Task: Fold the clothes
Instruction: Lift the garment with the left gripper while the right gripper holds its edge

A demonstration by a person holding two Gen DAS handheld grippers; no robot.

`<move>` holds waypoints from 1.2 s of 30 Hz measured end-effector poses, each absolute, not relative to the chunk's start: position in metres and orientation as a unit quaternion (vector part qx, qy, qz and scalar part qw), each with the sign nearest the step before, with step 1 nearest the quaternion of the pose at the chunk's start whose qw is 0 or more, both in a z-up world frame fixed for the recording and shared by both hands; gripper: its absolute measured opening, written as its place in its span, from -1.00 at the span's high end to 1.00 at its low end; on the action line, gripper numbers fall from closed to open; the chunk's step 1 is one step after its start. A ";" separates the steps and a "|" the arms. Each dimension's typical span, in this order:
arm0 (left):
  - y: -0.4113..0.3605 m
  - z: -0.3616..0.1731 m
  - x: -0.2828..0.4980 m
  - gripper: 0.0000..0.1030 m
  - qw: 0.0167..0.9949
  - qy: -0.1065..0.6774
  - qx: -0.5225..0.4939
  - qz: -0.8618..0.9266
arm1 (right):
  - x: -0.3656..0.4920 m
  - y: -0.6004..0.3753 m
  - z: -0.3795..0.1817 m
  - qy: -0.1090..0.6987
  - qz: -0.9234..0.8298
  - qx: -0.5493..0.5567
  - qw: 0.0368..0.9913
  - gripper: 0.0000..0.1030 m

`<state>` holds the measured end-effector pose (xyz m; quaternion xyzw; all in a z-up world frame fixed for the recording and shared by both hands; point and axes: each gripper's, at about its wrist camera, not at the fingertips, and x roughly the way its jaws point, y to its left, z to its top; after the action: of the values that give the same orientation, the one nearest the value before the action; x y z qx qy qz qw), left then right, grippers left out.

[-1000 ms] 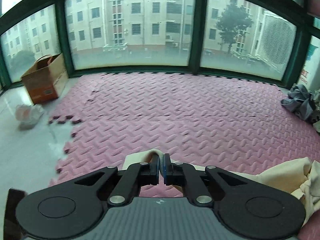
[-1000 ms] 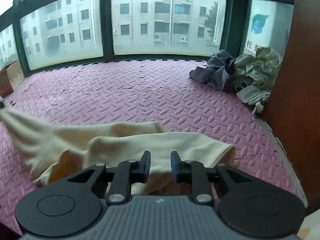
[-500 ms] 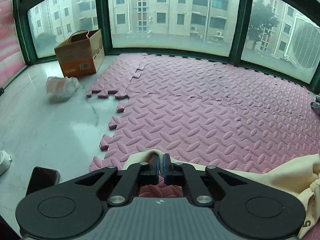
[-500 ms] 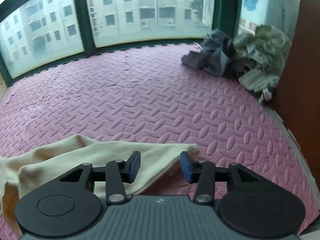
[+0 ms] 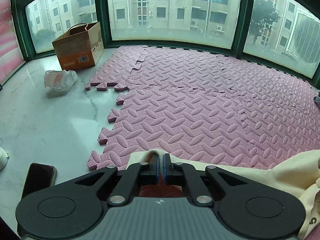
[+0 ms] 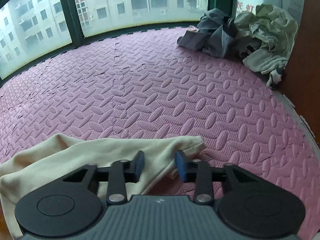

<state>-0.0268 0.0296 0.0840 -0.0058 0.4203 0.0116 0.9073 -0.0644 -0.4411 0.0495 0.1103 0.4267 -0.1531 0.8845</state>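
Observation:
A cream garment (image 5: 260, 172) lies crumpled on the pink foam mat (image 5: 200, 110). My left gripper (image 5: 161, 168) is shut on one edge of it, and a fold of cloth pokes up between the blue pads near the mat's left edge. In the right wrist view the same cream garment (image 6: 100, 152) stretches across the bottom. My right gripper (image 6: 160, 166) straddles its right end. Its jaws are closing, with the cloth between them but the pads still apart from it.
A cardboard box (image 5: 80, 46), a plastic bag (image 5: 60, 78) and a phone (image 5: 38, 180) sit on the bare pale floor left of the mat. A pile of grey and green clothes (image 6: 240, 38) lies at the far right by a brown wall (image 6: 304, 50). Windows line the far side.
The left gripper swung left and sank toward the mat's edge, still holding the cloth. The right gripper widened, moved down to the garment's right end, and now has cloth between its jaws.

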 end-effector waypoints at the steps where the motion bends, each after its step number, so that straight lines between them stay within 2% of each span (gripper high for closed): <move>1: 0.030 0.083 -0.026 0.91 0.907 0.422 -0.006 0.011 | -0.067 -0.441 0.051 0.422 -0.151 0.108 0.888 0.88; 6: 0.031 0.082 -0.027 0.91 0.906 0.423 -0.007 0.010 | -0.088 -0.437 0.076 0.393 -0.152 0.067 0.905 0.94; 18: 0.047 0.098 -0.038 0.91 0.917 0.399 -0.019 0.015 | -0.170 -0.414 0.162 0.274 -0.214 -0.111 0.931 0.99; 21: 0.057 0.100 -0.041 0.91 0.916 0.400 -0.031 0.014 | -0.193 -0.413 0.177 0.261 -0.216 -0.109 0.935 0.99; 23: 0.061 0.099 -0.042 0.91 0.912 0.409 -0.039 0.008 | -0.198 -0.410 0.178 0.280 -0.175 -0.090 0.940 0.97; 29: 0.065 0.094 -0.049 0.91 0.910 0.413 -0.034 0.015 | -0.174 -0.379 0.156 0.322 -0.042 -0.034 0.945 0.76; 34: 0.074 0.088 -0.050 0.91 0.906 0.421 -0.036 0.024 | -0.141 -0.331 0.131 0.340 0.063 -0.090 0.934 0.51; 36: 0.078 0.087 -0.048 0.91 0.905 0.422 -0.039 0.029 | -0.131 -0.317 0.126 0.343 0.094 -0.115 0.928 0.34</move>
<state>-0.0483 0.0775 0.0866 -0.0392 0.4222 0.0287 0.9052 -0.1306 -0.3174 0.1261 -0.1147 0.3428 0.0944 0.9276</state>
